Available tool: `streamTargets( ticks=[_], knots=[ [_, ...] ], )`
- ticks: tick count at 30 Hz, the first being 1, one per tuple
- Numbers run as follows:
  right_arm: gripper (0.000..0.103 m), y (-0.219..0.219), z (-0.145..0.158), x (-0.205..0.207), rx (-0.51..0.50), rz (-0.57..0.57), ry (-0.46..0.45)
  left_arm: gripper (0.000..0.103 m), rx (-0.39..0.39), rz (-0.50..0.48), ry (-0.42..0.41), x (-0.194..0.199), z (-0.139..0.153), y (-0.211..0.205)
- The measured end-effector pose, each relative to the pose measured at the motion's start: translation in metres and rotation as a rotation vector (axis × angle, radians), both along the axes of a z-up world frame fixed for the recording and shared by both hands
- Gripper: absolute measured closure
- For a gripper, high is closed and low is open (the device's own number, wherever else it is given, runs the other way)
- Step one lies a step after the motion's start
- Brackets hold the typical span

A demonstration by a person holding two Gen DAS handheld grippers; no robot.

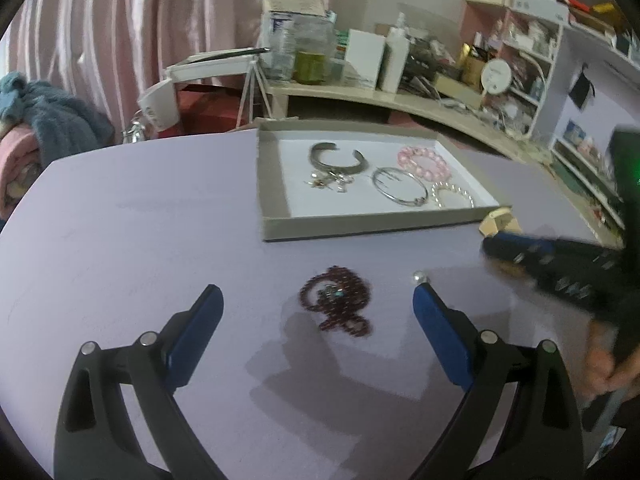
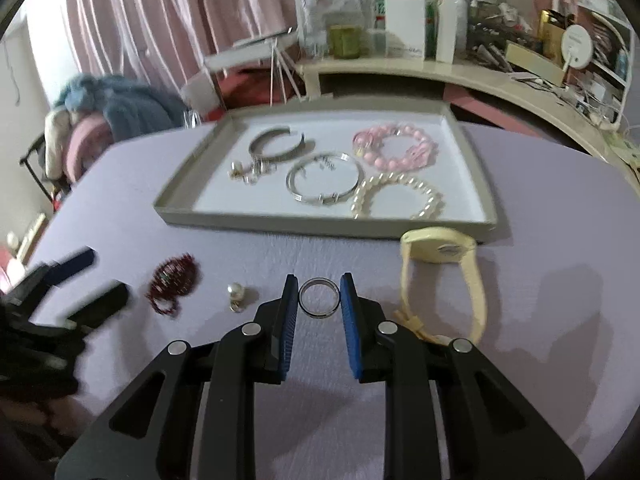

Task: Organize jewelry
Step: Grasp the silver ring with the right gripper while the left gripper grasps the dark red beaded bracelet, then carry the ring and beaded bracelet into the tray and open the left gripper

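Note:
My right gripper (image 2: 319,280) is shut on a small silver ring (image 2: 320,313), whose sides touch both blue pads, just above the lilac table. My left gripper (image 1: 316,290) stands wide open, with a dark red bead bracelet (image 1: 334,304) on the table between its fingertips. A pearl earring (image 1: 419,278) lies by the tip of its right finger. The grey tray (image 1: 276,184) behind holds a silver cuff (image 1: 336,156), a silver bangle (image 1: 400,186), a pink bead bracelet (image 1: 424,160), a pearl bracelet (image 1: 452,196) and small earrings (image 1: 328,182).
A pale yellow watch (image 2: 440,246) lies on the table between the tray's front wall (image 2: 320,224) and my right gripper. A cluttered desk and shelves (image 2: 500,60) run behind the table. Pink curtains and a chair piled with clothes (image 2: 120,100) stand at the back left.

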State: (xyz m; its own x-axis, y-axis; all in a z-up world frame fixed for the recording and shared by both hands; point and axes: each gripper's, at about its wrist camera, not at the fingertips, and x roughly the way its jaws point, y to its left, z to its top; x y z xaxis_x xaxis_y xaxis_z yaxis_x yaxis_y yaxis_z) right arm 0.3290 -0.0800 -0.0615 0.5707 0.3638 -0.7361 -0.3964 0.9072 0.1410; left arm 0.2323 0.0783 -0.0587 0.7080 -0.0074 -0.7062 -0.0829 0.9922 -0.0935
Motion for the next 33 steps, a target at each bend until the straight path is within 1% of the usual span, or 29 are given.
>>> streamTargets(
  ticks=[2,3,4,5,6,8,9,11,12,13,14,15,17,20,23,27,29,33],
  knots=[
    [0.081,-0.004,0.007,0.0,0.018,-0.015,-0.012,0.008,0.016,-0.01,0.028,0.011,-0.006,-0.006],
    [0.081,-0.006,0.01,0.001,0.026,-0.024,-0.017,0.011,0.016,-0.012,0.04,0.016,-0.009,-0.007],
    [0.081,-0.009,0.013,0.003,0.036,-0.034,-0.021,0.02,0.014,-0.012,0.049,0.02,-0.011,-0.007],
    [0.08,-0.011,0.016,0.004,0.041,-0.041,-0.024,0.026,0.012,-0.012,0.064,0.024,-0.014,-0.008],
    [0.08,-0.012,0.017,0.005,0.044,-0.047,-0.026,0.028,0.007,-0.006,0.083,0.03,-0.018,-0.008],
    [0.08,-0.014,0.02,0.008,0.051,-0.057,-0.029,0.035,0.002,0.005,0.099,0.036,-0.022,-0.007],
    [0.08,-0.015,0.021,0.008,0.055,-0.061,-0.029,0.036,0.003,0.008,0.104,0.037,-0.024,-0.007],
    [0.08,-0.016,0.021,0.01,0.062,-0.065,-0.028,0.048,0.01,0.011,0.114,0.039,-0.028,-0.007],
    [0.08,-0.016,0.021,0.01,0.064,-0.066,-0.027,0.052,0.022,0.014,0.112,0.039,-0.028,-0.007],
    [0.08,-0.016,0.021,0.011,0.065,-0.066,-0.027,0.065,0.022,0.002,0.109,0.039,-0.028,-0.009],
    [0.08,-0.016,0.021,0.012,0.066,-0.066,-0.027,0.082,0.018,-0.009,0.106,0.039,-0.027,-0.01],
    [0.08,-0.015,0.021,0.012,0.066,-0.064,-0.027,0.089,0.011,-0.027,0.103,0.039,-0.027,-0.012],
    [0.08,-0.015,0.023,0.012,0.067,-0.059,-0.03,0.095,0.013,-0.049,0.104,0.039,-0.026,-0.017],
    [0.08,-0.015,0.03,0.011,0.076,-0.055,-0.048,0.095,-0.025,-0.074,0.107,0.04,-0.021,-0.015],
    [0.08,-0.017,0.039,0.014,0.087,-0.057,-0.073,0.095,-0.046,-0.079,0.078,0.038,-0.004,-0.009],
    [0.08,-0.02,0.051,0.021,0.101,-0.065,-0.107,0.096,-0.077,-0.085,0.004,0.045,0.034,0.004],
    [0.08,-0.02,0.057,0.025,0.105,-0.067,-0.122,0.096,-0.098,-0.086,-0.039,0.053,0.058,0.011],
    [0.08,-0.023,0.072,0.035,0.115,-0.074,-0.166,0.096,-0.112,-0.095,-0.101,0.073,0.096,0.018]
  ],
)
